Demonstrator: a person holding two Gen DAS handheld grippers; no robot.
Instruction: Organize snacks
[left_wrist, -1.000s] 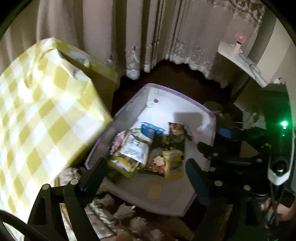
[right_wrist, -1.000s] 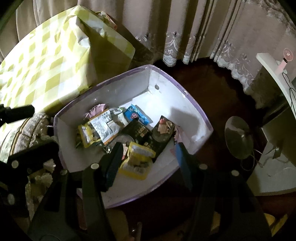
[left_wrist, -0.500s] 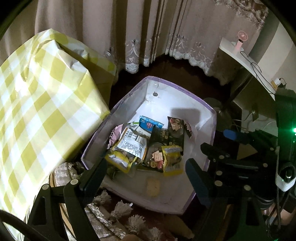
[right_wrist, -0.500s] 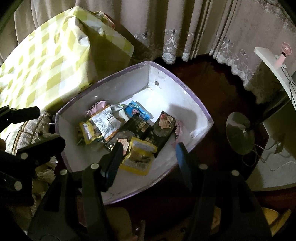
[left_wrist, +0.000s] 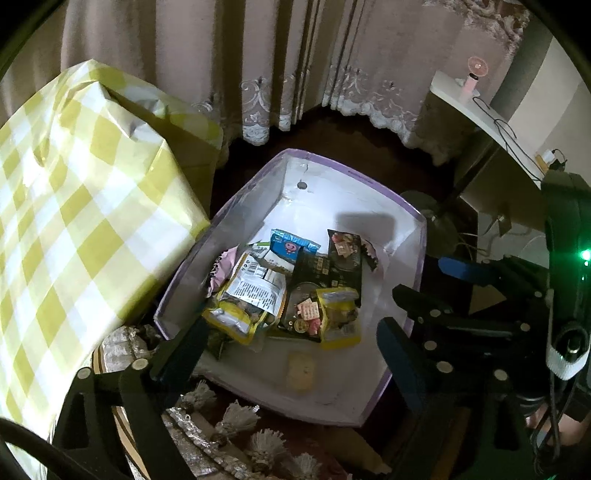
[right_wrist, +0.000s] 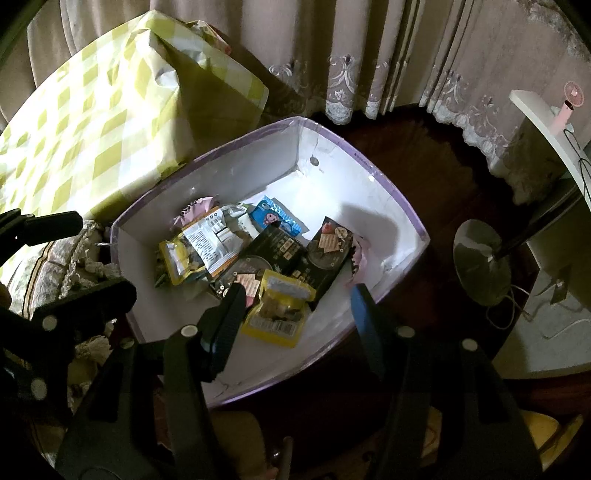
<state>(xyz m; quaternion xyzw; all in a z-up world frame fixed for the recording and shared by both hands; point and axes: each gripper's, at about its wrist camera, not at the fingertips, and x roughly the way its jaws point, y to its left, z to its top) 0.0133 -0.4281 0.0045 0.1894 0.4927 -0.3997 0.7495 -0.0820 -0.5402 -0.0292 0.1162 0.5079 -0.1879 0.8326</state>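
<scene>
A white box with a purple rim (left_wrist: 415, 258) (right_wrist: 388, 184) stands on the dark floor and holds several snack packets. Among them are a yellow packet (left_wrist: 338, 317) (right_wrist: 277, 310), a white-labelled yellow bag (left_wrist: 251, 295) (right_wrist: 203, 247), a blue packet (left_wrist: 290, 245) (right_wrist: 275, 218), black packets (left_wrist: 325, 266) (right_wrist: 328, 251) and a pale biscuit (left_wrist: 301, 371). My left gripper (left_wrist: 291, 354) hovers over the box's near end; its jaws are opening with nothing between them. My right gripper (right_wrist: 295, 325) hangs open above the yellow packet, apart from it.
A table under a yellow-checked cloth (left_wrist: 74, 221) (right_wrist: 92, 110) flanks the box on the left. A tasselled cushion (left_wrist: 236, 417) lies at its near side. Curtains hang behind. A lamp's round base (right_wrist: 480, 266) and a white shelf (left_wrist: 465, 107) stand to the right.
The left fingers have spread a little wider, and the left wrist view has drawn back slightly from the box. The right gripper and the snacks have not moved.
</scene>
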